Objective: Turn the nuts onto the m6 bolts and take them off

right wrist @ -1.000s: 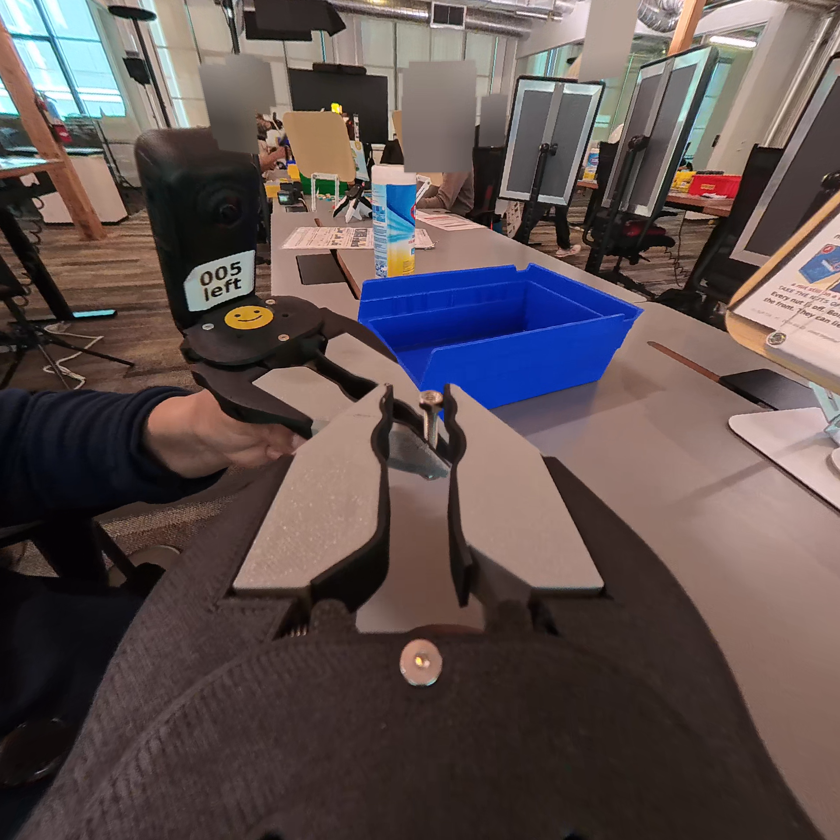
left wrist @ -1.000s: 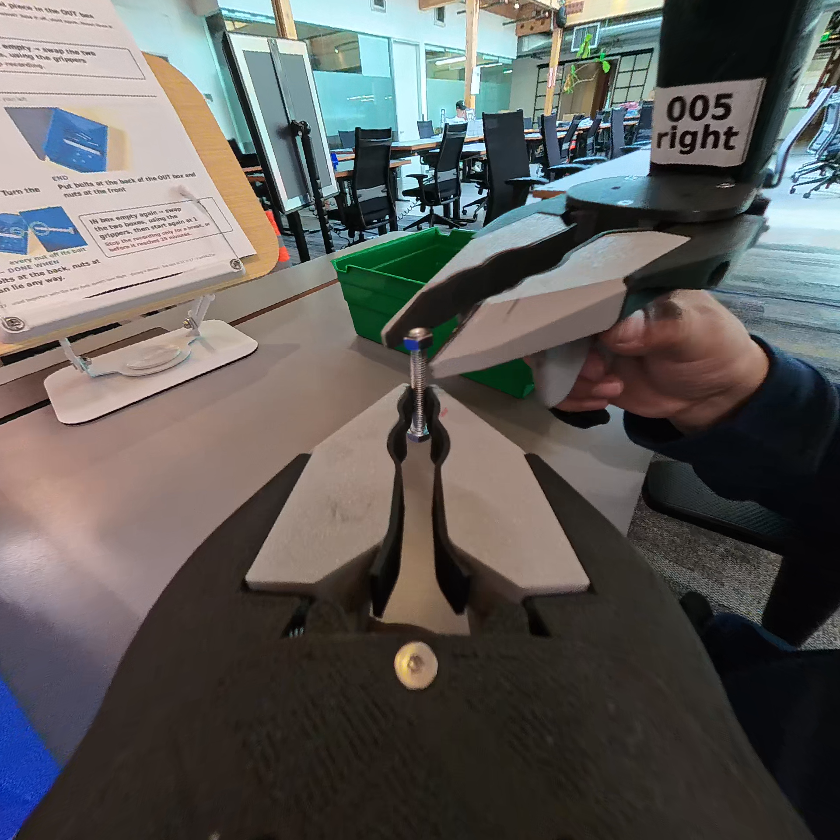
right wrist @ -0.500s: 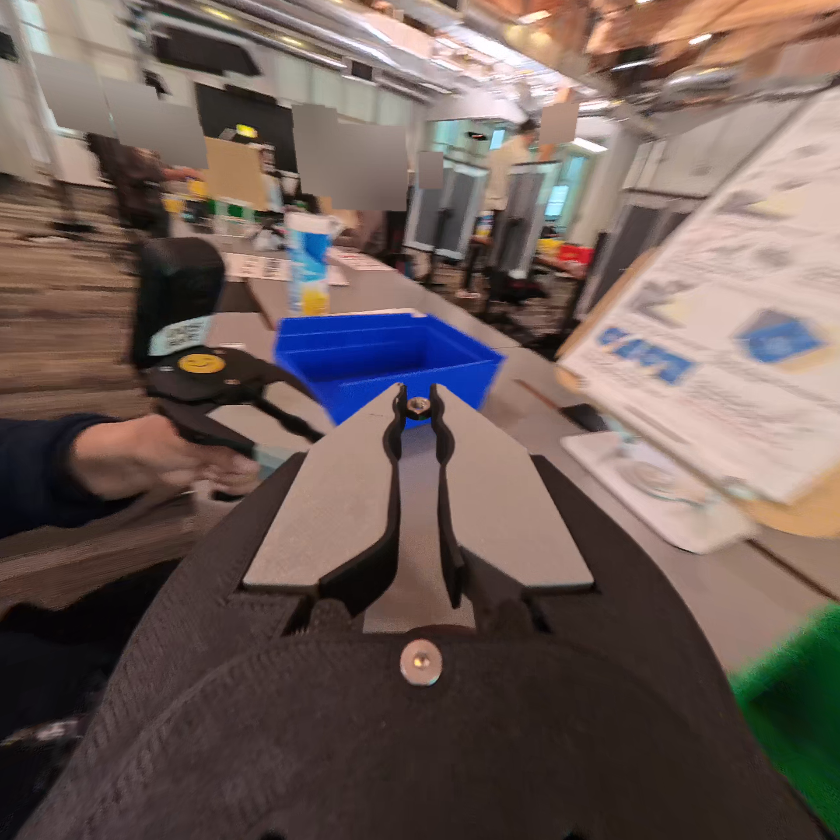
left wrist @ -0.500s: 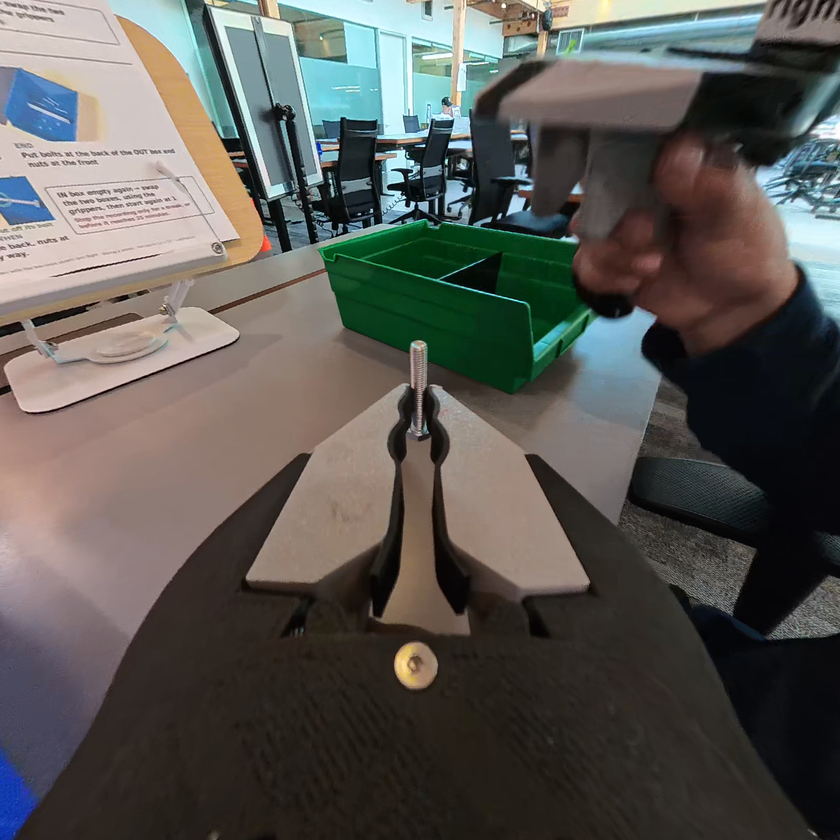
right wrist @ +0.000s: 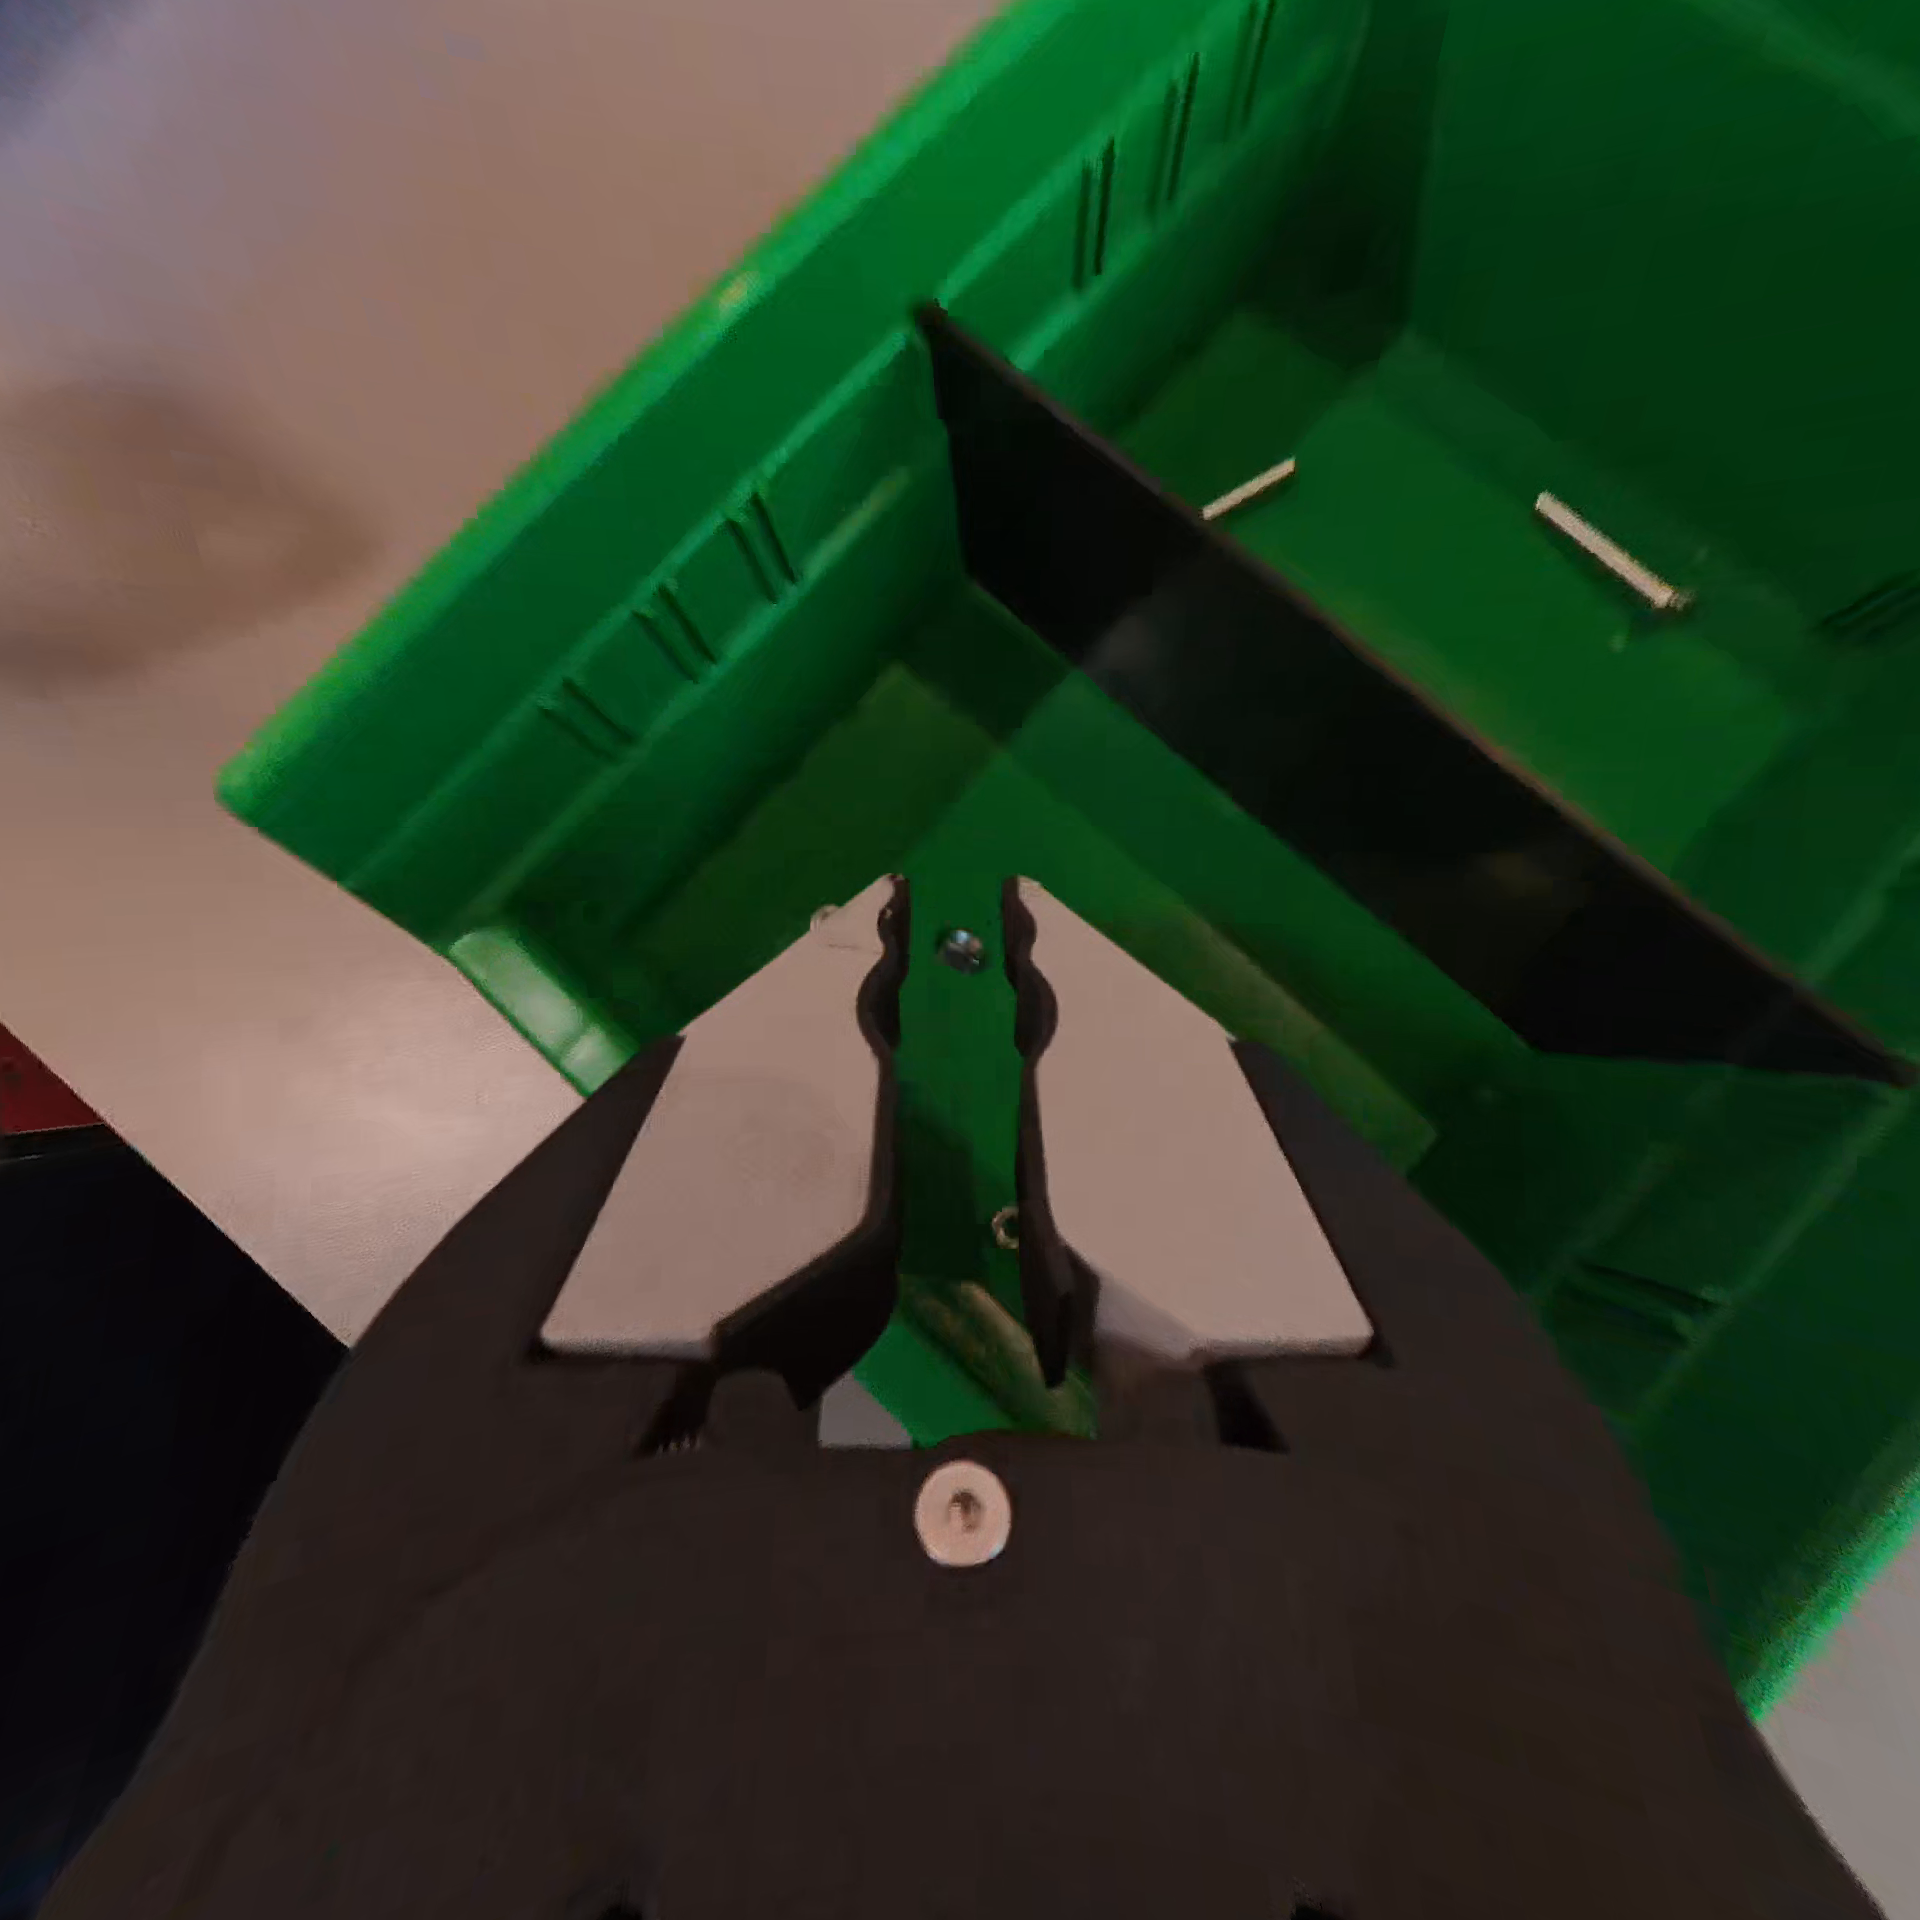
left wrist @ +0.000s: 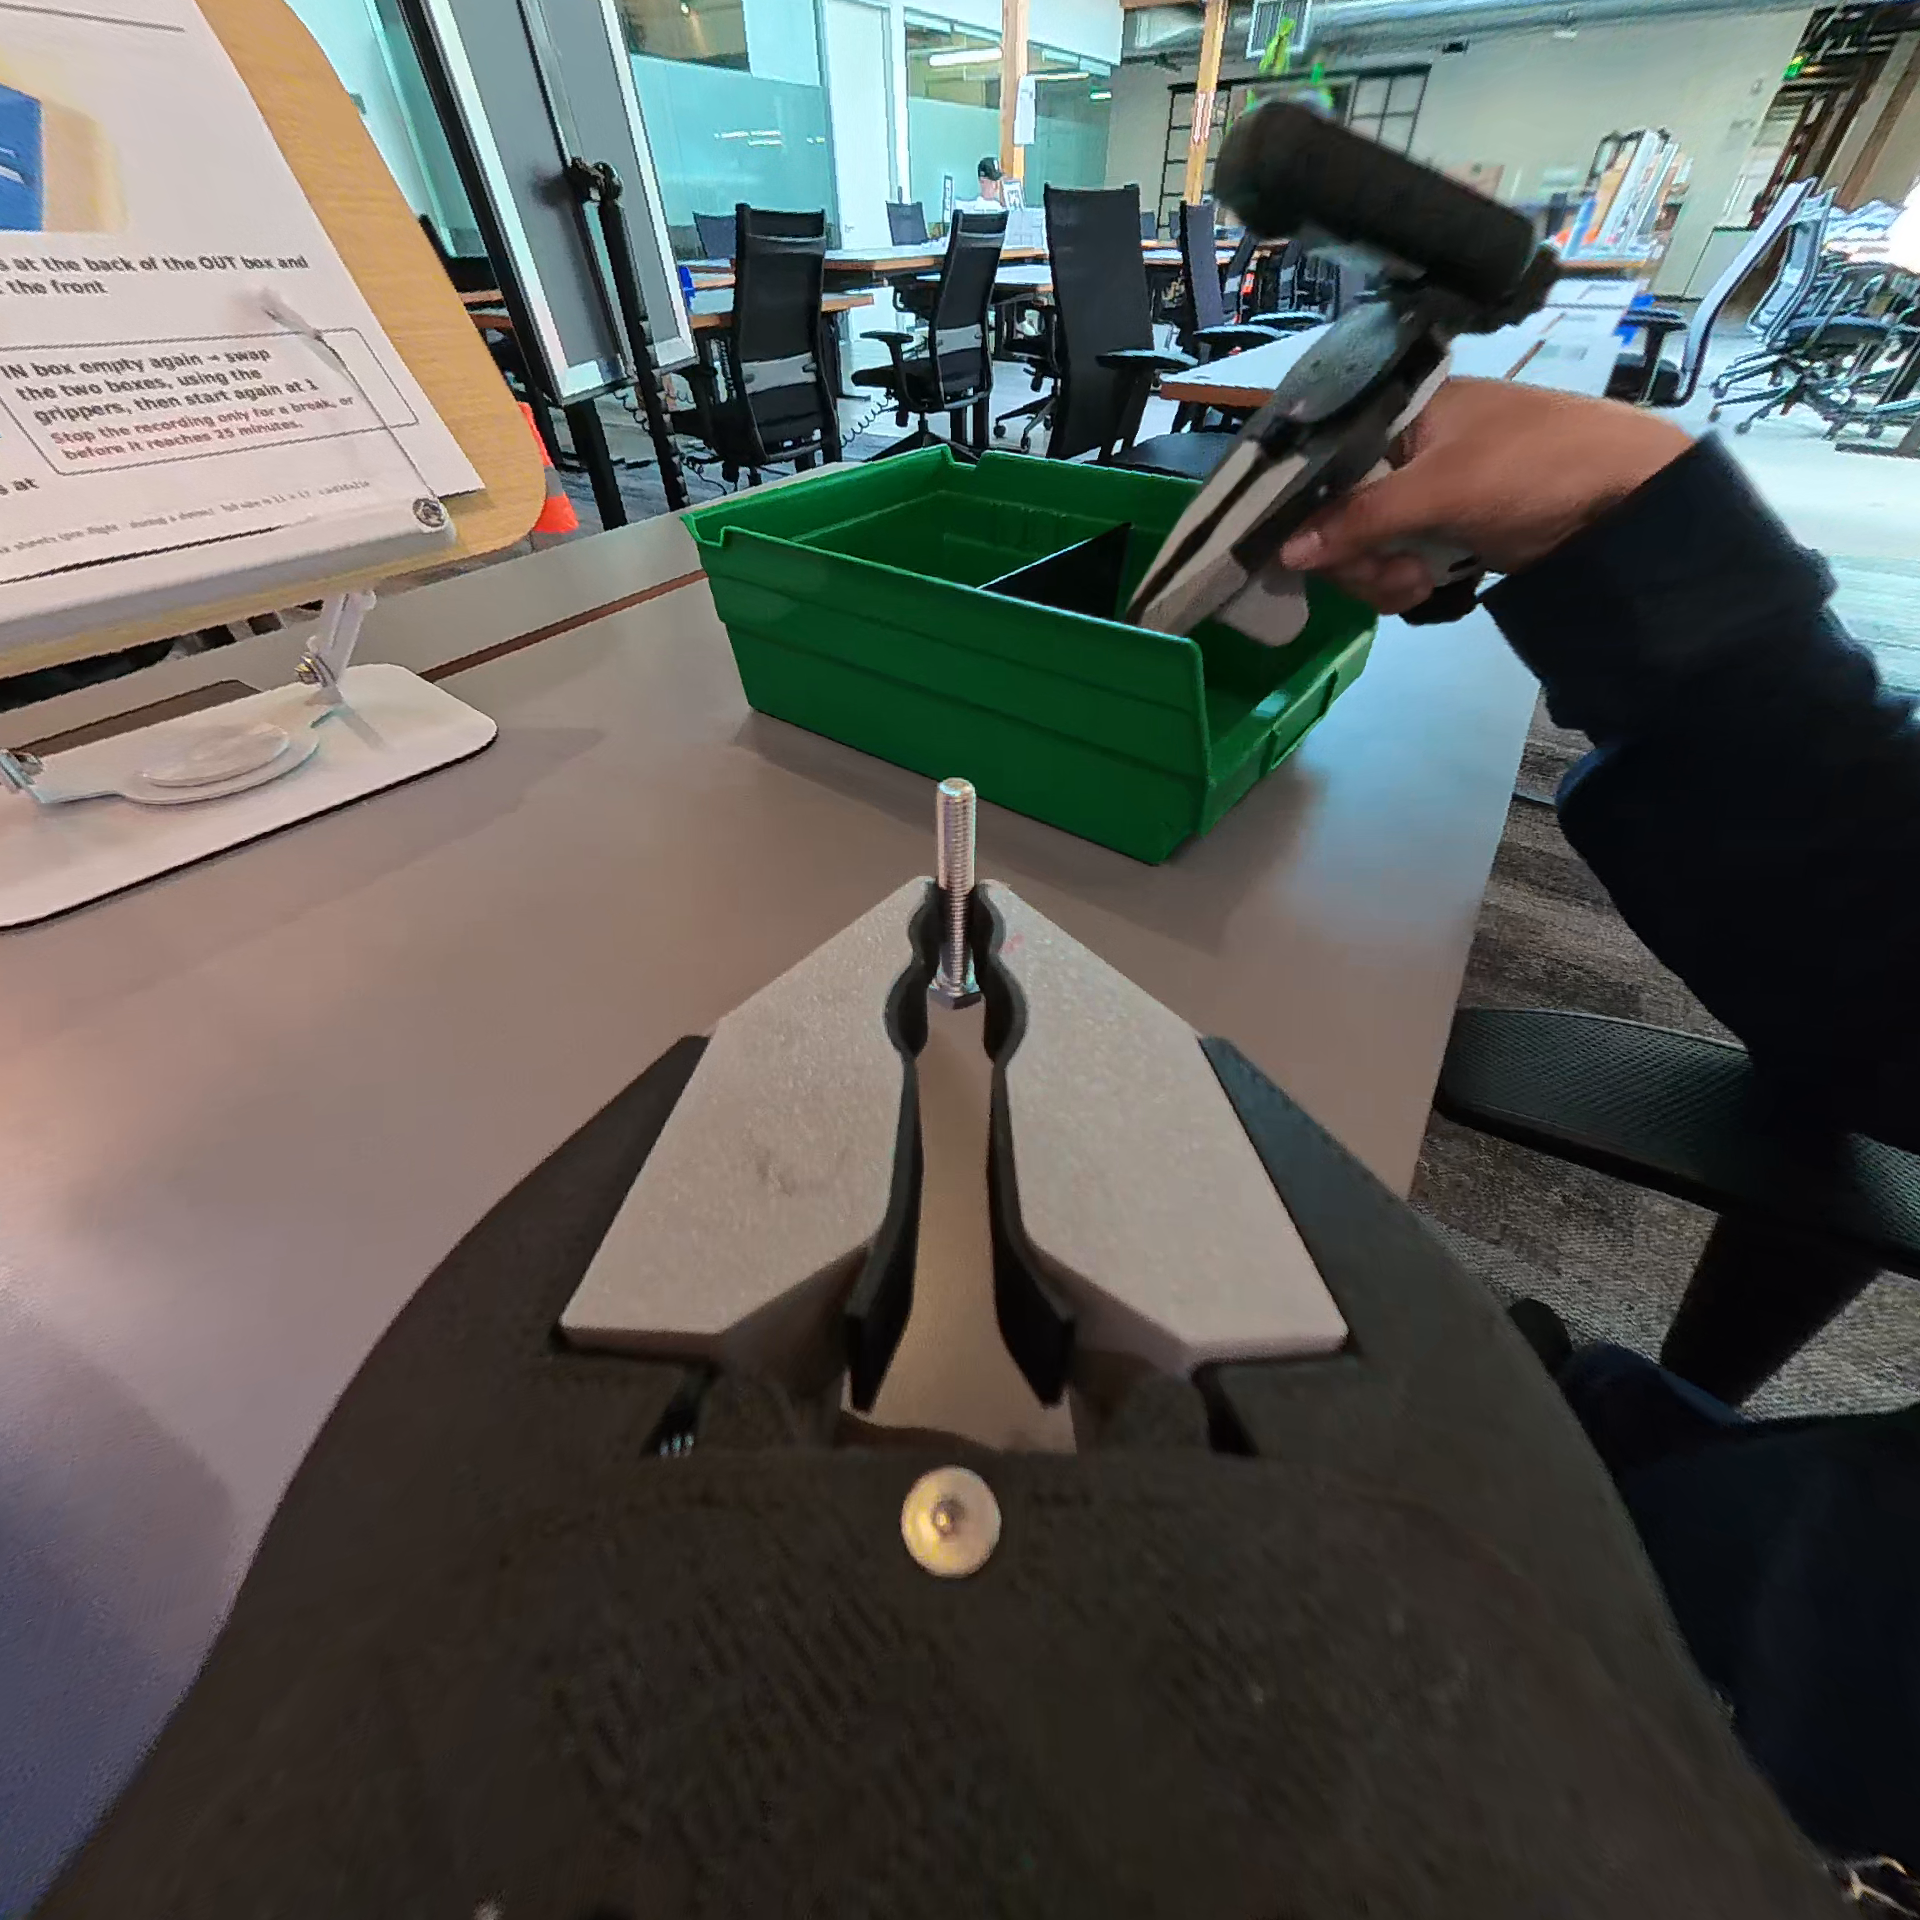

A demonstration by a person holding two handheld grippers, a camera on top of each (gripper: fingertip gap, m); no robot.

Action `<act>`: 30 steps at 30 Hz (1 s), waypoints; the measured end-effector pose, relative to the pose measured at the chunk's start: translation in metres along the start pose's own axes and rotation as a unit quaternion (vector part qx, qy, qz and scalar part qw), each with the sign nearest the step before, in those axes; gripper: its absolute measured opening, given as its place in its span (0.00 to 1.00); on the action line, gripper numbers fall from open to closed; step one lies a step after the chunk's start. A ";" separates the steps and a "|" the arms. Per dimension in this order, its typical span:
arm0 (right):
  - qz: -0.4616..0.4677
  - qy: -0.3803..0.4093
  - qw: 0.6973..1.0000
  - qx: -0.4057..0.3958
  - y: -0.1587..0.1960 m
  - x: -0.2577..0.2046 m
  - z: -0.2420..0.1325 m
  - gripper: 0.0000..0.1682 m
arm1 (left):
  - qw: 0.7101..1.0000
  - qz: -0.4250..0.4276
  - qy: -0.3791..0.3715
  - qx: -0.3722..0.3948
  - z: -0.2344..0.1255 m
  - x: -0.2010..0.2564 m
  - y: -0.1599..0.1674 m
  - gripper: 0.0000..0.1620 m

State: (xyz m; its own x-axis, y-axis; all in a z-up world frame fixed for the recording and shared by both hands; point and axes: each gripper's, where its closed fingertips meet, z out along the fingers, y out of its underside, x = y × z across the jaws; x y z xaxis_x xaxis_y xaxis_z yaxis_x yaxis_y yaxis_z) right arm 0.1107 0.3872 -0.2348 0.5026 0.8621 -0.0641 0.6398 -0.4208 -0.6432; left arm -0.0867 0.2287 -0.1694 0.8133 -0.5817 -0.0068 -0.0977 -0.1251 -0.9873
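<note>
While the left tool [left wrist: 954, 940] pinches the upright bolt [left wrist: 954, 883], the right tool [right wrist: 958, 935] (spread) frames a nut [right wrist: 961, 951].

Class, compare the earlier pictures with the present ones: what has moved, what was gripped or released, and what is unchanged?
The right gripper took the nut off the bolt, swung right into the green bin, and has opened over its front compartment, the nut between its fingers. The left gripper stays shut on the upright bolt.
</note>
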 end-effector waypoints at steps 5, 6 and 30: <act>0.003 0.012 0.999 0.044 -0.023 -0.006 -0.014 0.11 | 1.000 -0.016 0.002 0.005 -0.004 -0.004 0.001 0.02; -0.007 0.002 0.997 0.076 -0.036 -0.018 -0.023 0.11 | 1.000 -0.017 0.006 0.007 -0.005 -0.004 0.000 0.02; -0.185 -0.243 0.922 0.240 -0.115 -0.264 0.008 0.01 | 1.000 -0.009 0.008 0.014 0.002 0.010 -0.003 0.03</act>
State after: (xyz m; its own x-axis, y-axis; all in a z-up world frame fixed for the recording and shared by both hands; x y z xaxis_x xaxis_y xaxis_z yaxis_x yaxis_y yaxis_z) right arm -0.1003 0.2104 -0.1497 -0.0920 0.9952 -0.0321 0.3257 -0.0004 -0.9455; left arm -0.0767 0.2249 -0.1672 0.8055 -0.5924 0.0134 -0.0669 -0.1133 -0.9913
